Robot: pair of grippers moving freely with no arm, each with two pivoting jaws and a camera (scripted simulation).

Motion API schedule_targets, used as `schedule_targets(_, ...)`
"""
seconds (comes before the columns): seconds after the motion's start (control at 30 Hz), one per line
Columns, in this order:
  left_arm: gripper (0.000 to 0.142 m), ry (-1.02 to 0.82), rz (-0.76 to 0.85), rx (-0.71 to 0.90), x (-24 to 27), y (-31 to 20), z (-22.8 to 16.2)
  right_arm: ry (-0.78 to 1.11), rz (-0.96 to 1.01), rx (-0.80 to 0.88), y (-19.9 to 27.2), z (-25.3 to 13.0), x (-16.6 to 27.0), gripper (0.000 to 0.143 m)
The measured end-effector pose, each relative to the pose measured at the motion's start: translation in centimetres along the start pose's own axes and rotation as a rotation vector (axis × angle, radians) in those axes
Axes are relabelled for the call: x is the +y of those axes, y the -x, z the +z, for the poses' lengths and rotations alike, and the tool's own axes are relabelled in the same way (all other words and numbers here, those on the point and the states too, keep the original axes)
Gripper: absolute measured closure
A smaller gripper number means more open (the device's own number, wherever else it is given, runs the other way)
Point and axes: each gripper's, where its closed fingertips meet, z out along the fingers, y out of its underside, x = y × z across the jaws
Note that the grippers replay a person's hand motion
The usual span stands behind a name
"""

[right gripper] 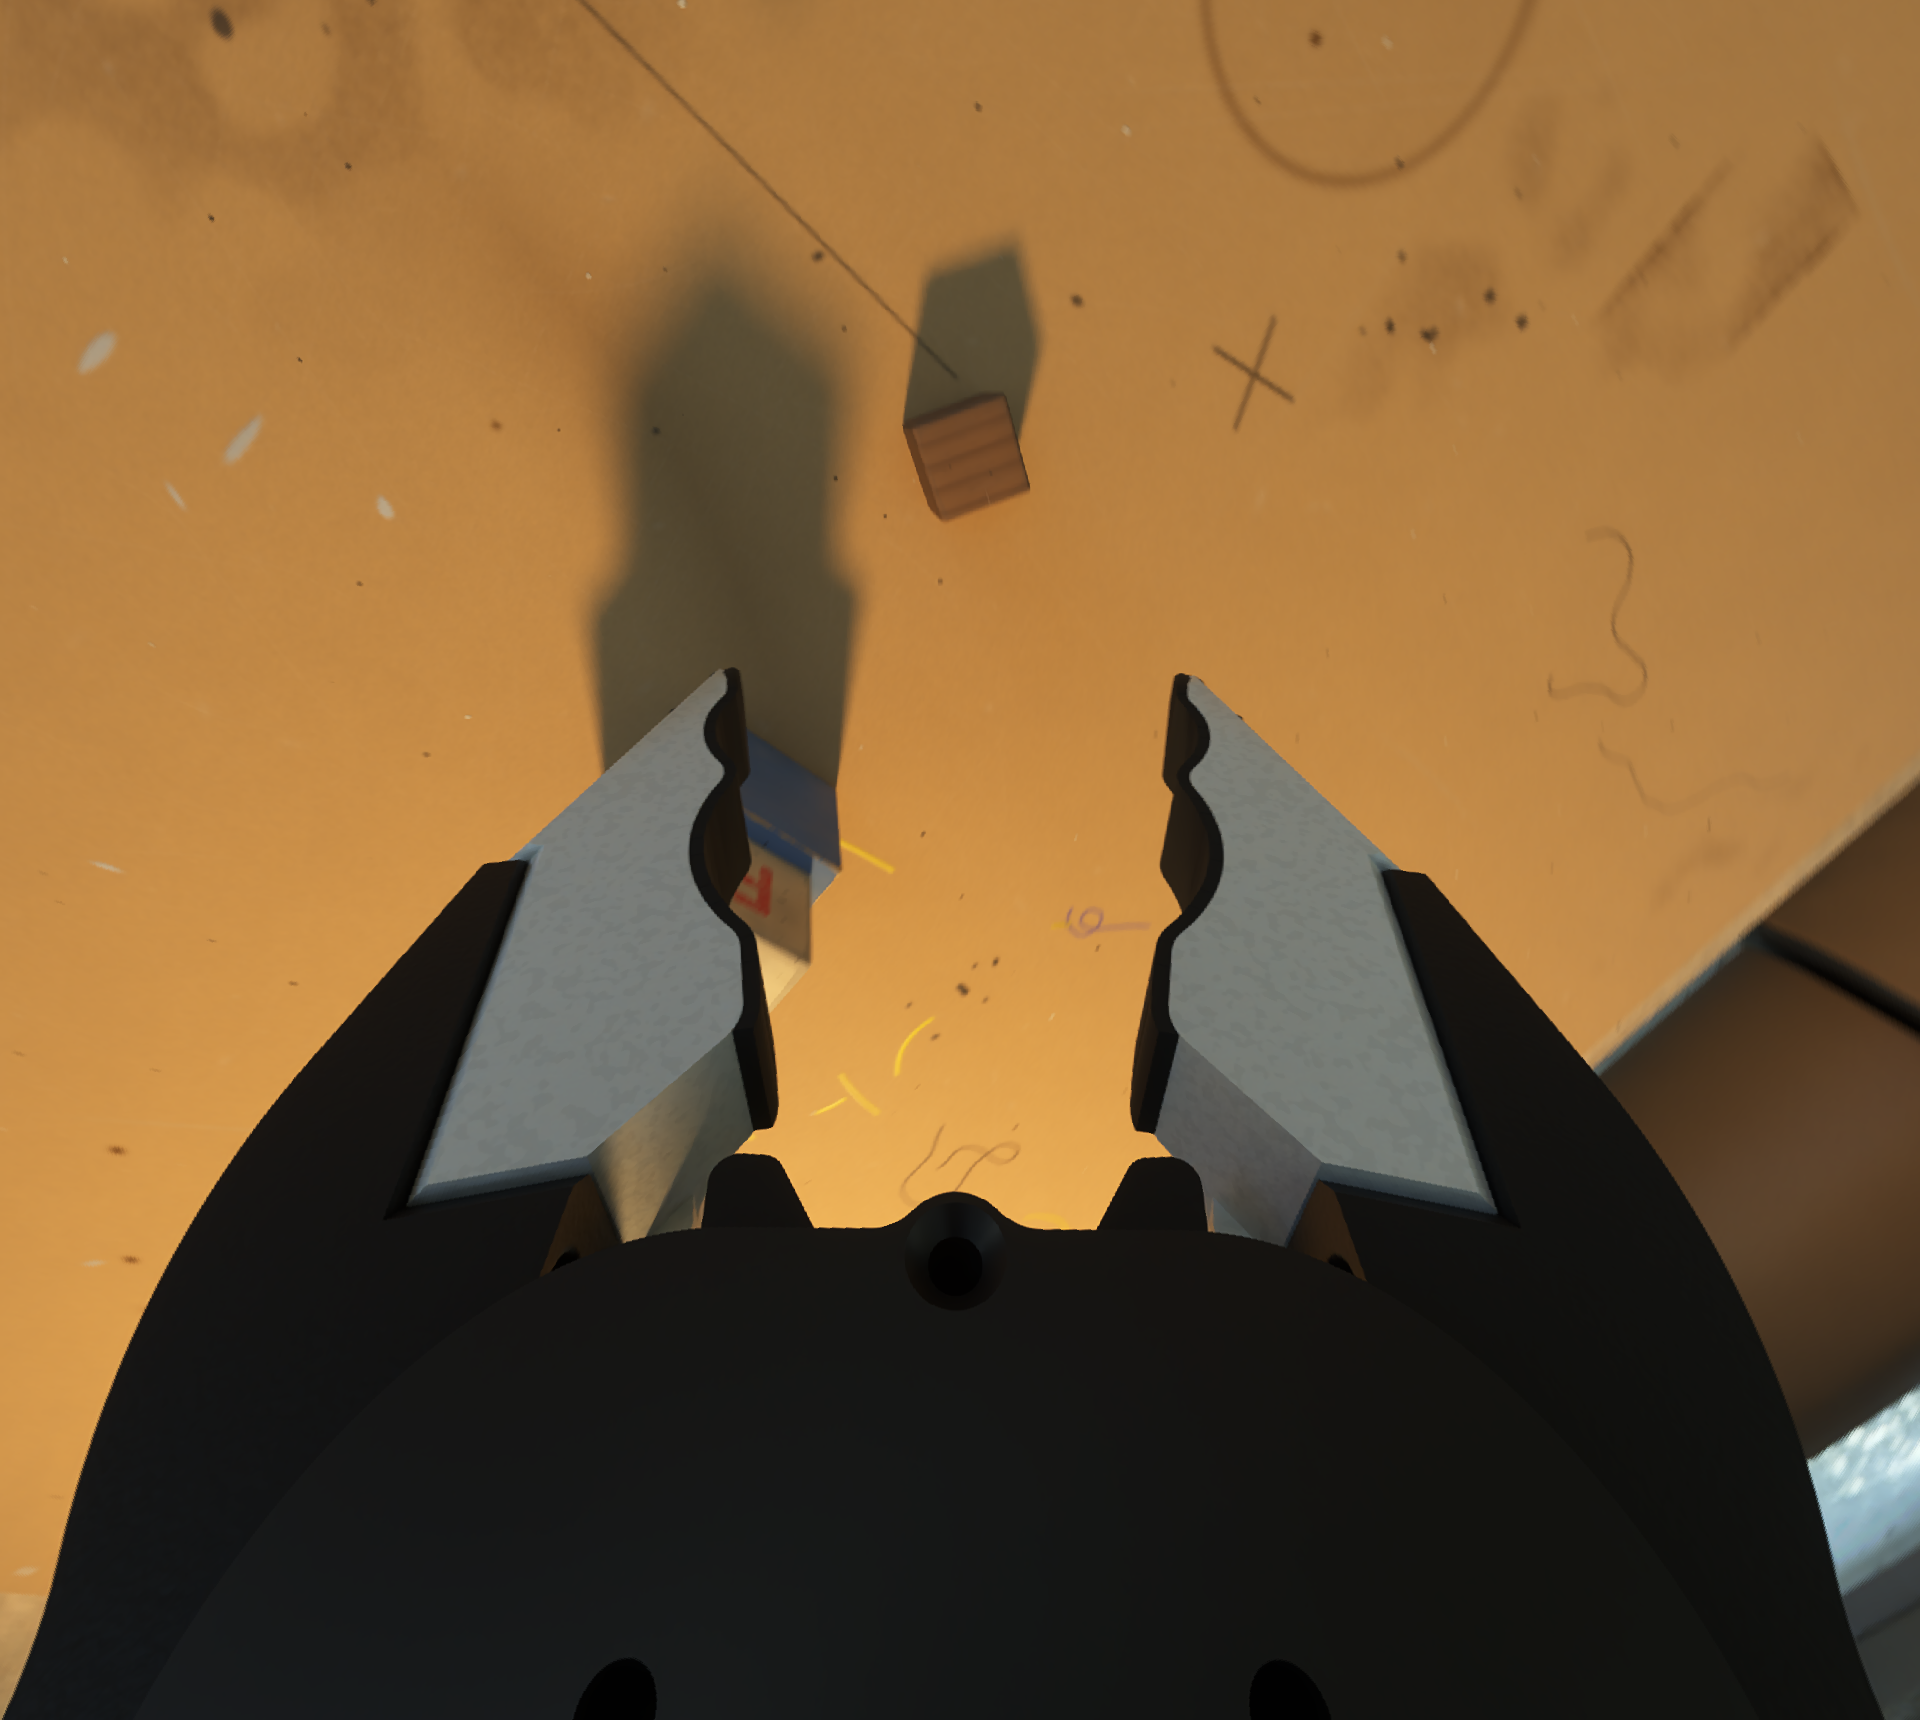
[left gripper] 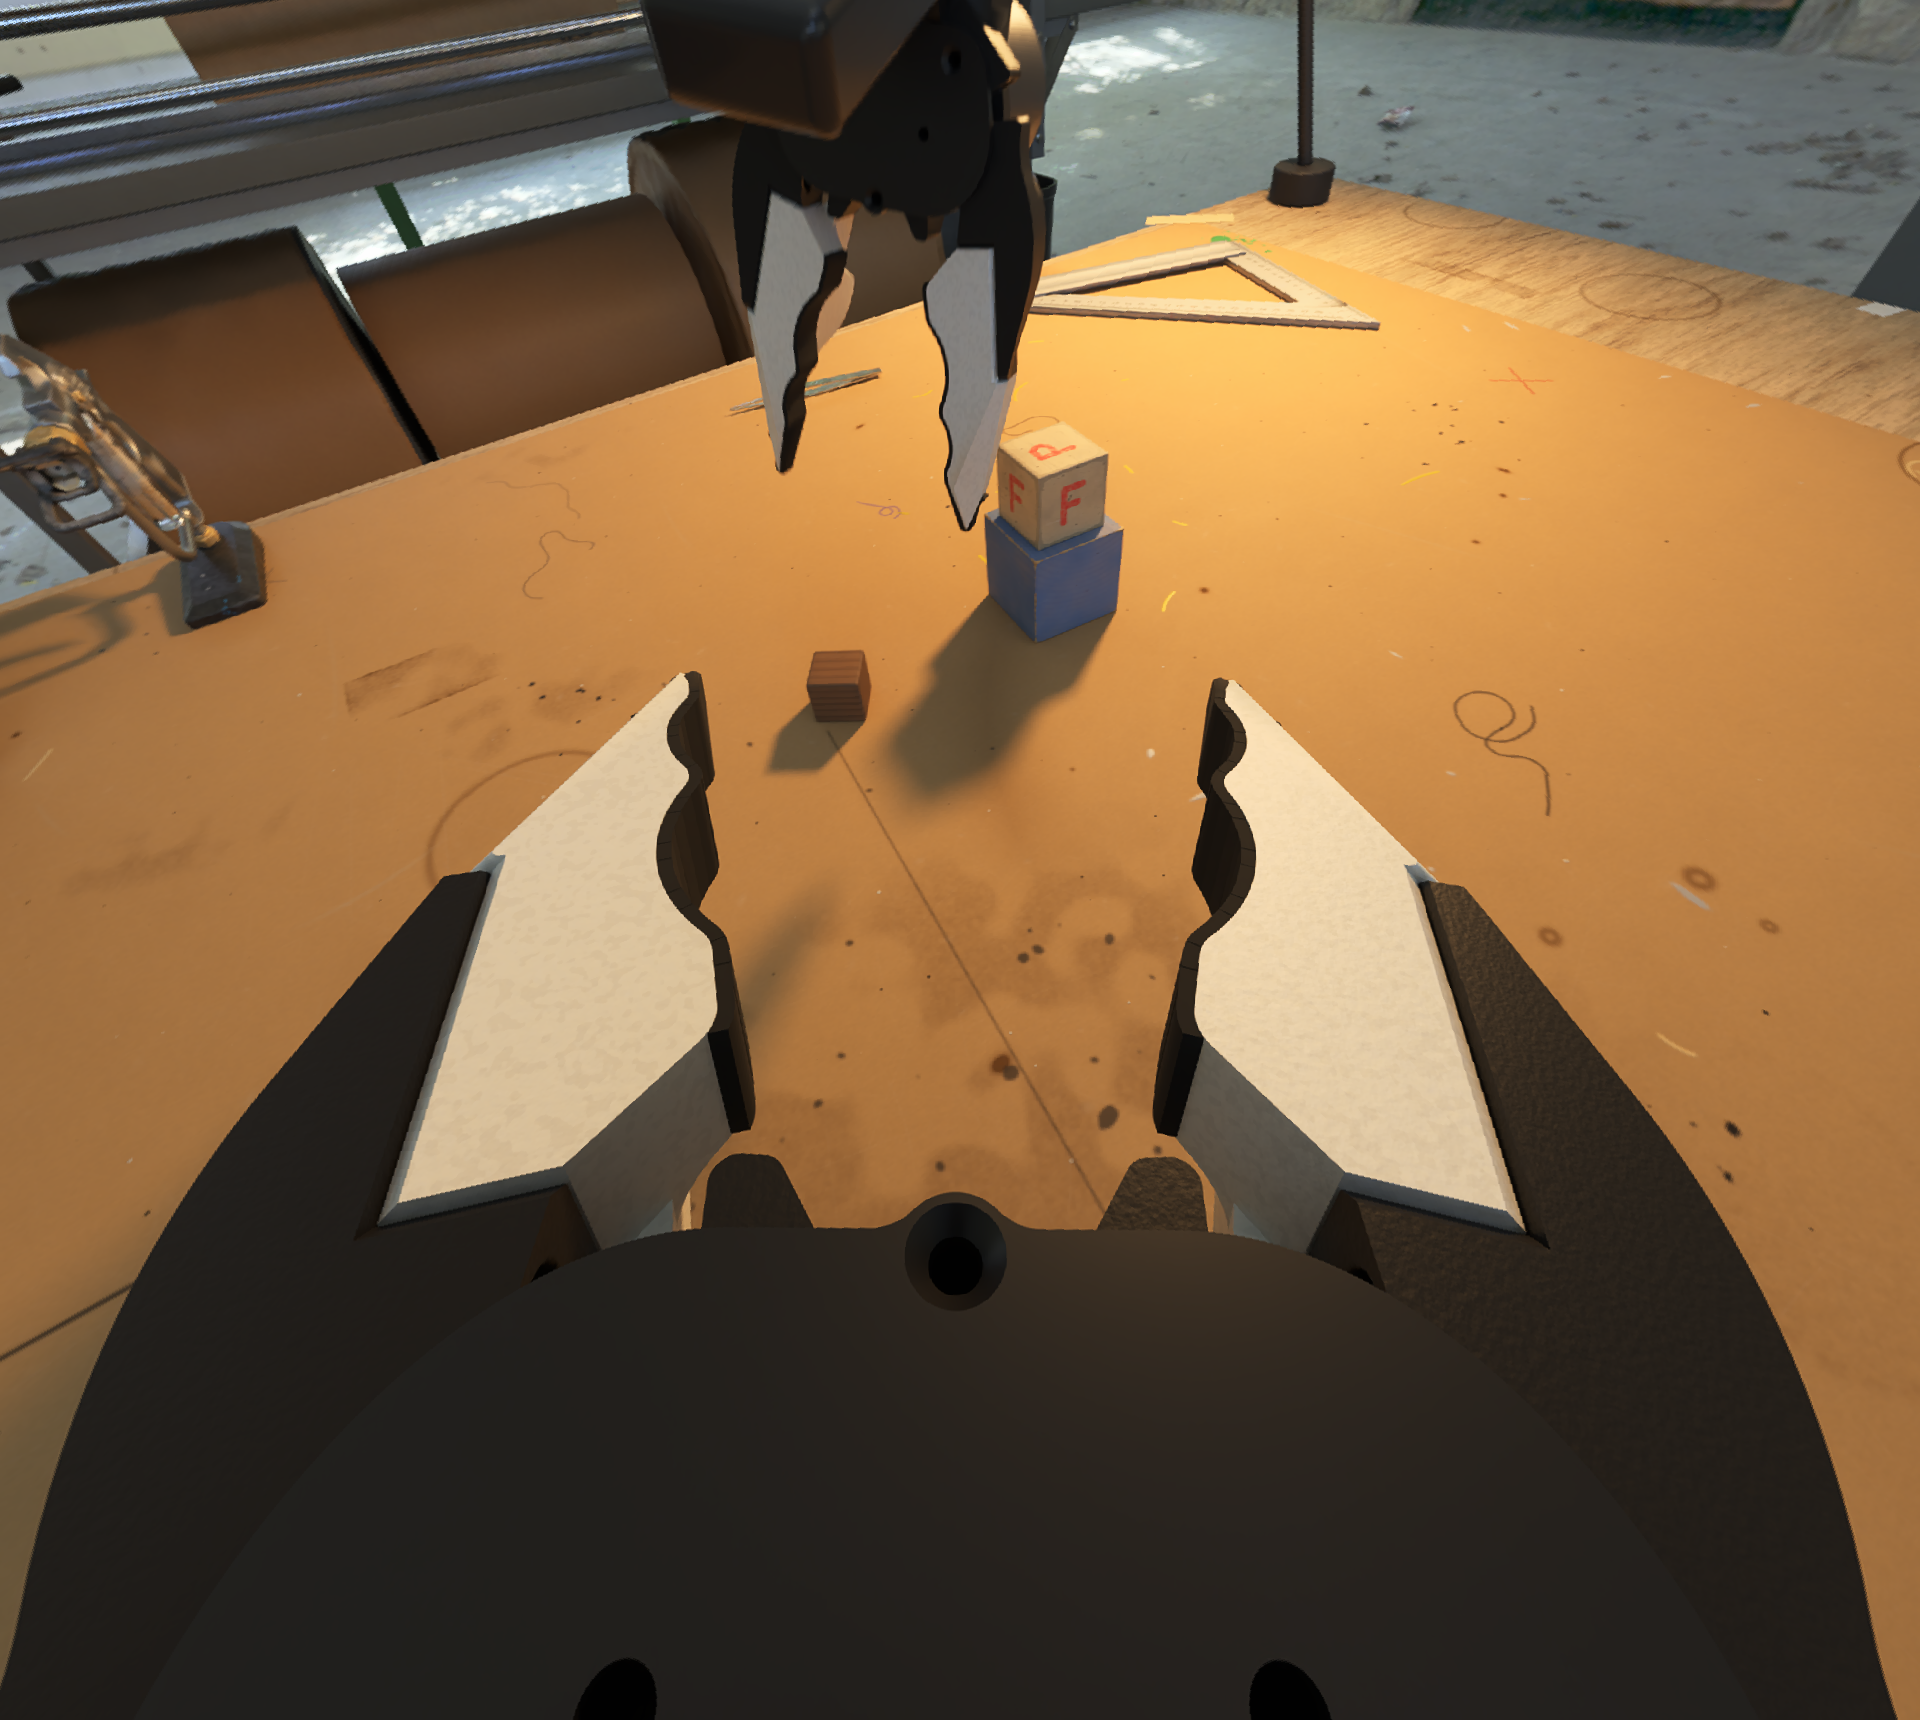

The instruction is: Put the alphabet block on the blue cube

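A pale wooden alphabet block (left gripper: 1051,481) with red letters sits on top of the blue cube (left gripper: 1055,577) in the middle of the orange table. My right gripper (left gripper: 878,494) hangs open and empty just left of the stack, tips pointing down. In the right wrist view the gripper (right gripper: 954,678) is open; the alphabet block (right gripper: 774,907) and the blue cube (right gripper: 795,797) peek out from behind its left finger. My left gripper (left gripper: 956,681) is open and empty, low over the table on the near side of the stack.
A small brown ridged block (left gripper: 837,685) lies on the table near the stack, also in the right wrist view (right gripper: 966,455). A metal triangle ruler (left gripper: 1205,288), a post base (left gripper: 1301,182) and a clamp (left gripper: 125,486) stand at the table's edges.
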Motion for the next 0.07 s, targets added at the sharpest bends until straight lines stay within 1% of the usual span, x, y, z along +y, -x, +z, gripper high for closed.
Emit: schedule_targets(0.07, 0.048, 0.002, -0.006, -0.012, 0.17, 0.42, -0.1, -0.004, -0.062, -0.043, -0.18, 1.21, -0.44, 0.068)
